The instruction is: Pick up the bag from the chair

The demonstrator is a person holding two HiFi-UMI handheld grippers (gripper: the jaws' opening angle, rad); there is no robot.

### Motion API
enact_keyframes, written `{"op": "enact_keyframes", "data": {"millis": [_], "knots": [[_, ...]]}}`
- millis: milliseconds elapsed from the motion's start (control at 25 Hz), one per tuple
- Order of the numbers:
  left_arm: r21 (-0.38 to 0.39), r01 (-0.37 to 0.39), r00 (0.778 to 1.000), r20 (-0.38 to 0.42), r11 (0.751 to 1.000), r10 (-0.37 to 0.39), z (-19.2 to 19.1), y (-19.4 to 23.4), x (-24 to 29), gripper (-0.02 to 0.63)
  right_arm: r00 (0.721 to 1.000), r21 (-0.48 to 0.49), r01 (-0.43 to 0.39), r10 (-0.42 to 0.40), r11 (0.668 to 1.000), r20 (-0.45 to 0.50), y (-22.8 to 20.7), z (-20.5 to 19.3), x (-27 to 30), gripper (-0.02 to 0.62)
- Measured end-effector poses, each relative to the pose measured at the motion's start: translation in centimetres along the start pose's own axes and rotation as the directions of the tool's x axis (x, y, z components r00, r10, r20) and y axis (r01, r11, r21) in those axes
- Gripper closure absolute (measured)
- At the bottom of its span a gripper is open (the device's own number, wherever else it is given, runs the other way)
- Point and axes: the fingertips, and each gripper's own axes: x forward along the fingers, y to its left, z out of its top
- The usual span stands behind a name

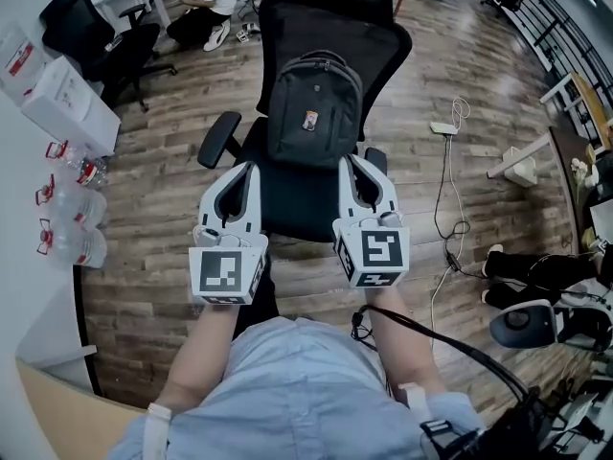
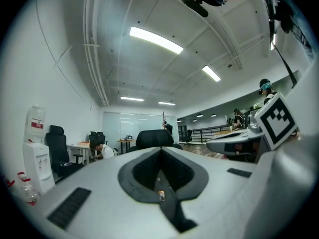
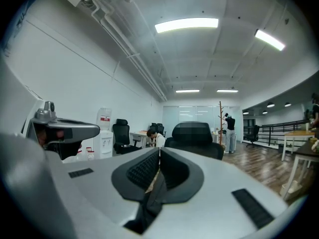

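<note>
Left gripper point(image 1: 249, 171) and right gripper point(image 1: 354, 164) were both pinched shut and empty, short of the bag point(image 1: 314, 103) on the chair point(image 1: 299, 209). The person would probably want to open one up and grab high.

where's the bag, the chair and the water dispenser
bag point(image 1: 313, 113): head view, middle of its front panel
chair point(image 1: 385, 54): head view, backrest beside the bag
water dispenser point(image 1: 72, 108): head view, its white body
</note>
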Motion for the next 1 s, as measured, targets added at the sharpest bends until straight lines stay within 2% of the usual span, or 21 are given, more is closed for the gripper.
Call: {"op": "enact_keyframes", "data": {"millis": [280,520,760,1000], "knots": [[-0.041,0.064,0.998,0.002,0.997,-0.064,-1.3,6.5,7.7,0.604,0.996,-0.015,0.09,-0.091,0.996,-0.025,-0.9,0.5,8.2,0.592],[-0.028,0.137,0.99,0.025,0.99,-0.136,-0.5,10.3,13.4,0.604,0.981,-0.015,0.195,-0.195,0.981,-0.01,-3.4,2.0,13.8,0.592],[-0.027,0.171,0.985,0.041,0.985,-0.17,-0.3,13.0,17.6,0.604,0.97,-0.006,0.242,-0.242,0.97,-0.002,-5.1,2.7,17.2,0.592],[-0.031,0.181,0.983,-0.004,0.983,-0.181,-2.1,13.5,19.6,0.604,0.96,0.01,0.277,-0.276,0.961,-0.042,-7.2,0.6,17.6,0.592]]}}
